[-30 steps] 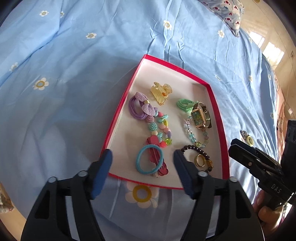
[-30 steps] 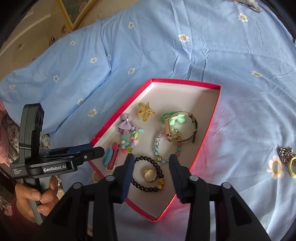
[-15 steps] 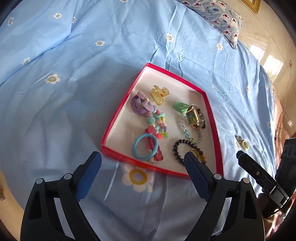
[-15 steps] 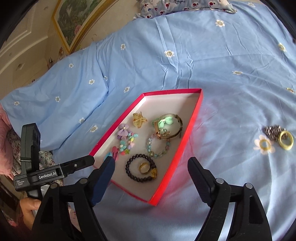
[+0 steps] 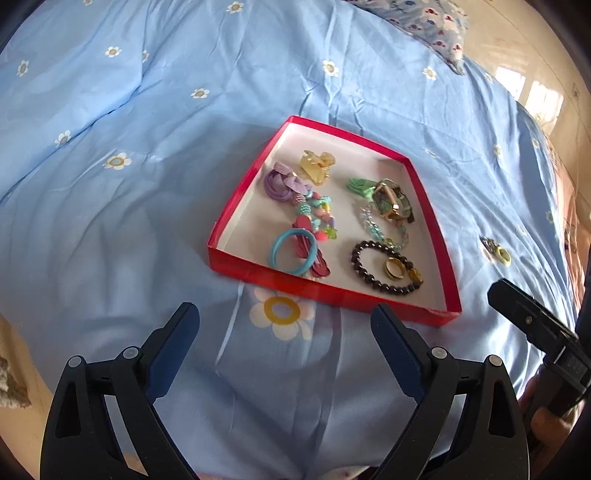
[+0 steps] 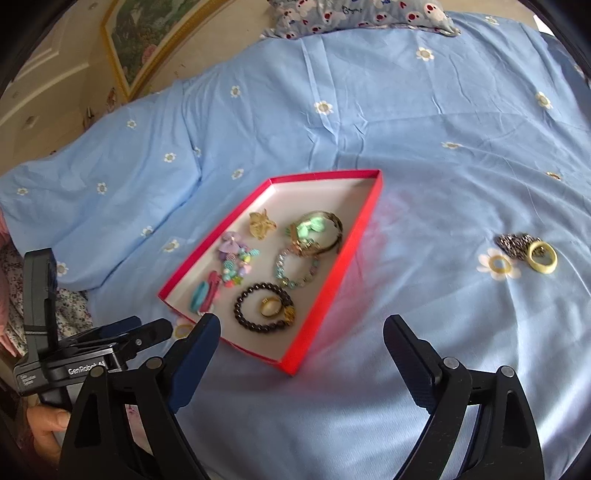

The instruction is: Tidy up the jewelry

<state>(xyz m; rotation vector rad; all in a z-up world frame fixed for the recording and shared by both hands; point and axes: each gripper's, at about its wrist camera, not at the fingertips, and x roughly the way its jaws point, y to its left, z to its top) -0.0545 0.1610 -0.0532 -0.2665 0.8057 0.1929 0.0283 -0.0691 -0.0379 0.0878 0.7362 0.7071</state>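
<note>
A red tray (image 5: 325, 288) (image 6: 328, 291) with a white floor lies on the blue bedspread. It holds a black bead bracelet (image 5: 384, 266) (image 6: 264, 308) around a gold ring (image 5: 394, 266), a watch (image 5: 391, 201), a teal hair tie (image 5: 293, 252), a purple hair tie (image 5: 282, 182) and a yellow claw clip (image 5: 317, 166). A cream ring (image 6: 542, 257) (image 5: 503, 255) and a dark metal piece (image 6: 513, 243) lie on the bedspread right of the tray. My left gripper (image 5: 284, 328) is open and empty, just short of the tray's near edge. My right gripper (image 6: 301, 339) is open and empty near the tray's near right corner.
The blue flowered bedspread (image 6: 424, 129) covers the bed. A patterned pillow (image 6: 354, 16) lies at the far end. A framed picture (image 6: 144, 40) hangs on the wall at left. The bed's near edge is just below both grippers.
Both grippers have opened wide and pulled back from the tray. The gold ring now lies inside the black bracelet in the tray.
</note>
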